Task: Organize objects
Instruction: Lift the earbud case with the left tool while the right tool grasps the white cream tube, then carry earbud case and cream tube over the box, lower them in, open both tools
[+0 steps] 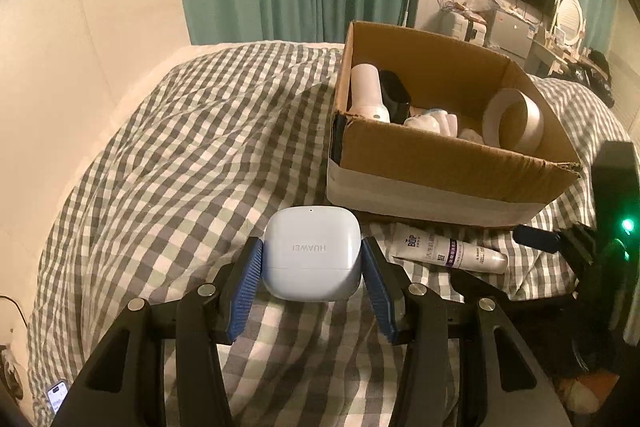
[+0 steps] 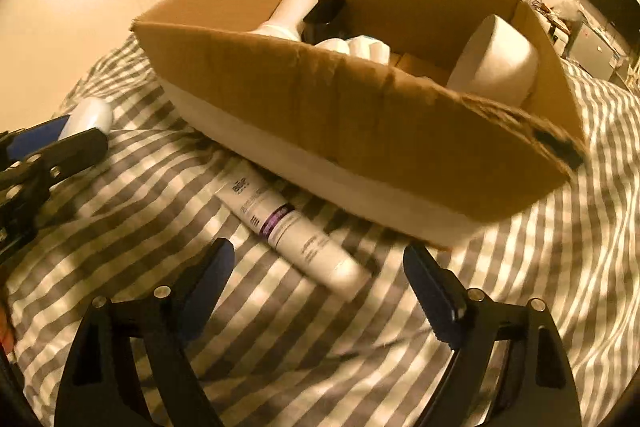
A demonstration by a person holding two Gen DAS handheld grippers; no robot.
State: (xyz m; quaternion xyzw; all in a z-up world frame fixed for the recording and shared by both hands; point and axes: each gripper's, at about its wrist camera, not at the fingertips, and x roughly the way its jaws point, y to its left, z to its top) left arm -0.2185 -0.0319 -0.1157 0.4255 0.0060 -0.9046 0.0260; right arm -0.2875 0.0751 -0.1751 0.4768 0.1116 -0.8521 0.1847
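Earbud case (image 1: pixel 311 253), white and marked HUAWEI, sits pinched between the blue pads of the left gripper (image 1: pixel 311 259), one pad on each flank, held just above the checked bedspread (image 1: pixel 160 155). The grip looks square. To finish this step well, I would keep the pinch steady, lift forward and to the right of the jaws, clear the near wall of the cardboard box (image 1: pixel 440 163), and let go only once the case is low inside, in the free patch between the white bottle (image 1: pixel 366 91) and the tape roll (image 1: pixel 514 121).

The right gripper (image 2: pixel 320 267) has its jaws spread wide with nothing between them. Just ahead of them lies a white cream tube (image 2: pixel 292 231), touching or nearly touching the box's base; the tube looks like the next pick.

Only the left view reads the case's lettering and the pad contact. The right view shows the tube's full length, and the case as a pale edge far left.
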